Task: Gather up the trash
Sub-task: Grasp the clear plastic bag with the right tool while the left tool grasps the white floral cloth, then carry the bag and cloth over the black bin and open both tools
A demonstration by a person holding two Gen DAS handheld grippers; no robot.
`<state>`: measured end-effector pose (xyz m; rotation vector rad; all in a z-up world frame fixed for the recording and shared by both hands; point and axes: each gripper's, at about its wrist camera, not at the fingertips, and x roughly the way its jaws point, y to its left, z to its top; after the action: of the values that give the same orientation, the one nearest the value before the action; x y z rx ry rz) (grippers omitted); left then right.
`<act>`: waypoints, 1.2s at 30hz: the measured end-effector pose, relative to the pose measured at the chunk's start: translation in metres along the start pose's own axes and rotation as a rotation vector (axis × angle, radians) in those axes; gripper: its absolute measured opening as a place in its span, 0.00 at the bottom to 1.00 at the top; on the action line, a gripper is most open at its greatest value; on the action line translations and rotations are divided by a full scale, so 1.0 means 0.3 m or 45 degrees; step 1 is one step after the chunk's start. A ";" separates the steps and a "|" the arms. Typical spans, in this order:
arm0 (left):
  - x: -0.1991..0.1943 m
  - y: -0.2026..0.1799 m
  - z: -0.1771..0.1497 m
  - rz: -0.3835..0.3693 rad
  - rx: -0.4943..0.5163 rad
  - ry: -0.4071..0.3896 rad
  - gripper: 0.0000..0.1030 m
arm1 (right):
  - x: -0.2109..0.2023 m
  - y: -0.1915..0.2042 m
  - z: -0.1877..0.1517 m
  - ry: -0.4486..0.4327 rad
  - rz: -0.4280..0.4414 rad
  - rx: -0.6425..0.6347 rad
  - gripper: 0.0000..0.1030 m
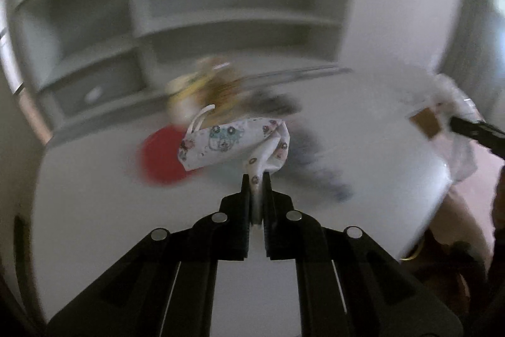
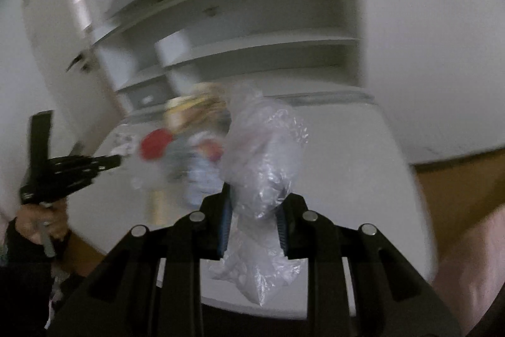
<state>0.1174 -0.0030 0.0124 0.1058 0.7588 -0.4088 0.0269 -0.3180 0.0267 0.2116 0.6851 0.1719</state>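
Observation:
My left gripper [image 1: 256, 177] is shut on a corner of a white face mask [image 1: 230, 144] printed with small cartoon flowers; the mask hangs above the white table [image 1: 126, 226], its ear loop sticking up. My right gripper [image 2: 254, 198] is shut on a crumpled clear plastic bag [image 2: 262, 153], which bulges above the fingers and trails below them. In the right wrist view the left gripper [image 2: 118, 160] shows at the left, held by a hand [image 2: 41, 223]. In the left wrist view the right gripper's finger [image 1: 473, 128] and the bag [image 1: 454, 103] appear at the right edge.
A red round lid [image 1: 157, 160] and a blurred yellow-brown heap of wrappers [image 1: 202, 90] lie on the table behind the mask. A grey shelf unit [image 1: 221, 21] stands behind the table. A dark smear [image 1: 318, 157] marks the tabletop. Brown floor [image 2: 457, 179] lies to the right.

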 end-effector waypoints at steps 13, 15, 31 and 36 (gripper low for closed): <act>0.305 -1.169 0.004 -0.706 0.501 0.122 0.05 | -0.297 -0.839 -0.566 0.110 -0.558 0.626 0.24; 0.366 -1.320 -0.059 -0.775 0.580 0.188 0.05 | -0.302 -0.913 -0.658 0.150 -0.589 0.698 0.24; 1.013 -1.729 -0.444 -0.779 0.755 0.685 0.06 | -0.095 -1.251 -1.067 0.433 -0.524 0.985 0.24; 1.058 -1.780 -0.463 -0.740 0.750 0.714 0.22 | -0.074 -1.271 -1.074 0.444 -0.500 0.996 0.24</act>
<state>0.0222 -0.5613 -0.2781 0.5779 1.2028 -1.1845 -0.1637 -0.6467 -0.2980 0.7999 1.1055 -0.4591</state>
